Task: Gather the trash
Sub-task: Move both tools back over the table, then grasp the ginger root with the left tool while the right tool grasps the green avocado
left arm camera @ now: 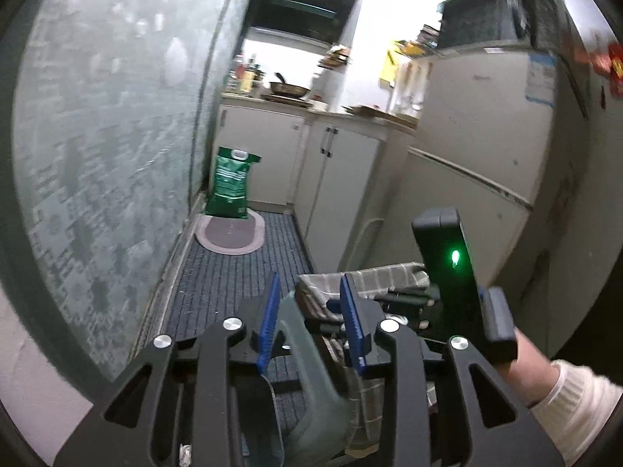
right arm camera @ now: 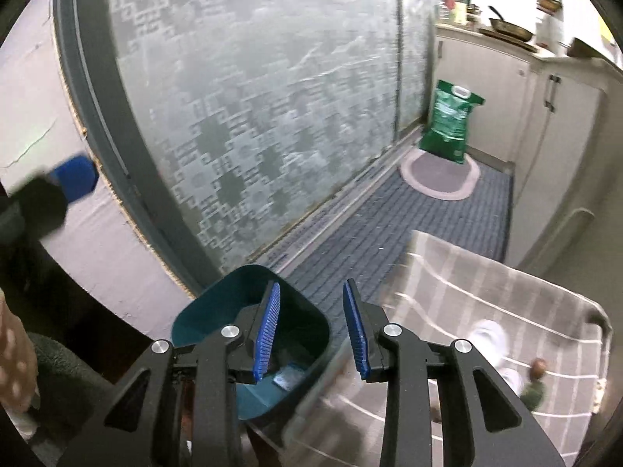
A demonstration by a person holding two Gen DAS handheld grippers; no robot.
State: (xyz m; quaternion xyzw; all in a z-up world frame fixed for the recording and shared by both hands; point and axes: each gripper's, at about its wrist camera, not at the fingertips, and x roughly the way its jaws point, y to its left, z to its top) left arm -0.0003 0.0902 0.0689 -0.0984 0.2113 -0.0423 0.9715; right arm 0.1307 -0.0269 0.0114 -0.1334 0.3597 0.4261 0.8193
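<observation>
Teal plastic waste bin, squarish with rounded corners, sits low and near in the right wrist view, its open mouth tilted up and toward the far frosted patterned glass door; its long axis runs from the mouth near the glass down toward the camera. A small pale blue scrap lies inside on the bottom. The right claw hangs just above the bin's right rim, its blue ribbed pads spread well apart with nothing between them.

In the left wrist view the same bin shows as a grey-green wall running near to far between the blue pads of the left claw. The left pad lies against the wall, while the right pad seems to stand off it, so I cannot tell whether the bin is gripped. Just to the right is the right-hand device, with a green light on its black body.

Right of the bin in the right wrist view stands a low surface covered in grey-and-white checked cloth, carrying a blurred white crumpled piece and a small brown-and-green object. Far along the blue ribbed floor mat, a green sack stands on an oval pink rug beside white cabinets.
</observation>
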